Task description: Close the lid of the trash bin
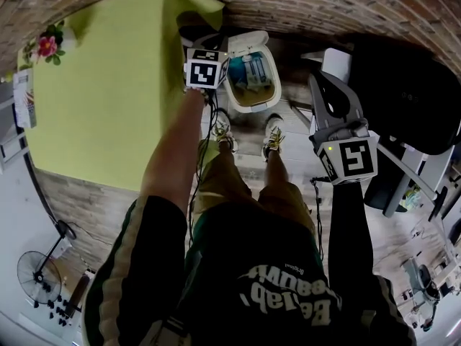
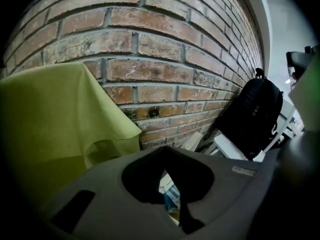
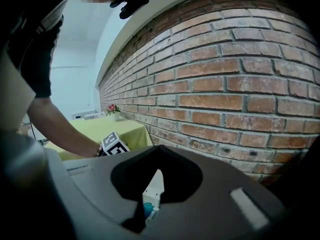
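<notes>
- Found the left gripper (image 2: 163, 173) with jaws clenched tip to tip, grasping nothing; glimpsed only a sliver of white and blue past them.
- Found the right gripper (image 3: 159, 173) likewise clenched and empty, held farther back and to the side.
- Located the trash bin (image 1: 274, 78) on the floor against the brick wall (image 1: 324, 6), just beyond the shoes (image 1: 272, 137) and beside the green-clothed tabletop (image 1: 108, 85); saw its lid (image 1: 247, 42) standing upright, not yet closed.
- Judged the risks:
  - could slip off the smooth lid when pushing with closed jaws;
  - could let it slam and shove the light bin;
  - could trap the dangling cable (image 1: 210, 110);
  - could jam on the packaging (image 1: 252, 71) standing inside.
</notes>
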Motion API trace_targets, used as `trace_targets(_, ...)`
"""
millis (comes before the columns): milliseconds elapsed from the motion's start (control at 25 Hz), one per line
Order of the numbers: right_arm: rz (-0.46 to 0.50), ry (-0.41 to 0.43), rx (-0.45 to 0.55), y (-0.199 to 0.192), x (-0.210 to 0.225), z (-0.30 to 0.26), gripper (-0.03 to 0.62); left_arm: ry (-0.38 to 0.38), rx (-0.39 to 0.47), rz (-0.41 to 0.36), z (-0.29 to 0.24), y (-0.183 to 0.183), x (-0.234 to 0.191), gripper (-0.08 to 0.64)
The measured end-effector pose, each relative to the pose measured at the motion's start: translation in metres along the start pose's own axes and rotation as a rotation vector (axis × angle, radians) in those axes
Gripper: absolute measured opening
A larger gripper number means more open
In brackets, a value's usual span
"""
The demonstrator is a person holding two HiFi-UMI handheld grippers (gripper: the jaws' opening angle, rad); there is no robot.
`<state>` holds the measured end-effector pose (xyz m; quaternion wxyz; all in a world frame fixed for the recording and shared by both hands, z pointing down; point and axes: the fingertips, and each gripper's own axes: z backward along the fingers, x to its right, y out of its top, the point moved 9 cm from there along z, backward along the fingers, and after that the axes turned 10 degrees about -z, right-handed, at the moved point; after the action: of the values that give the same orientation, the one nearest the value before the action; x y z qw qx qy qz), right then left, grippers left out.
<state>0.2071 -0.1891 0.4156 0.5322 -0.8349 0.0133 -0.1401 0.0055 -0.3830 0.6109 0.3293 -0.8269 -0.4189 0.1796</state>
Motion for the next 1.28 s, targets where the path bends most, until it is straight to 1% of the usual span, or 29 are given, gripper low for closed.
trace_targets(200, -0.009, -0.008, -0.014, -0.003, 0.002, -0.001, 0.011, 0.002, 0.001, 0.018, -0.004, 0.002, -0.004, 0.005)
trace_targets(360, 0.0, -0.003, -0.012, -0.003, 0.002, -0.003, 0.011, 0.002, -0.01, 0.011, -0.006, 0.004, -0.007, 0.005)
trace_targets(520, -0.014, -0.006, -0.018, -0.004, 0.001, -0.003, 0.011, -0.001, -0.019, 0.001, -0.008, 0.005, -0.008, 0.005)
trace_targets(800, -0.012, -0.001, -0.004, -0.004, 0.003, -0.005, 0.011, -0.006, -0.037, 0.058, -0.012, -0.004, -0.009, 0.005)
trace_targets(1000, -0.051, -0.007, 0.007, -0.008, 0.006, -0.003, 0.011, -0.018, -0.055, 0.07, -0.012, -0.013, -0.001, 0.005)
trace_targets(1280, -0.061, -0.011, -0.003, -0.019, 0.006, 0.004, 0.011, -0.026, -0.06, 0.086, -0.011, -0.026, 0.017, 0.005)
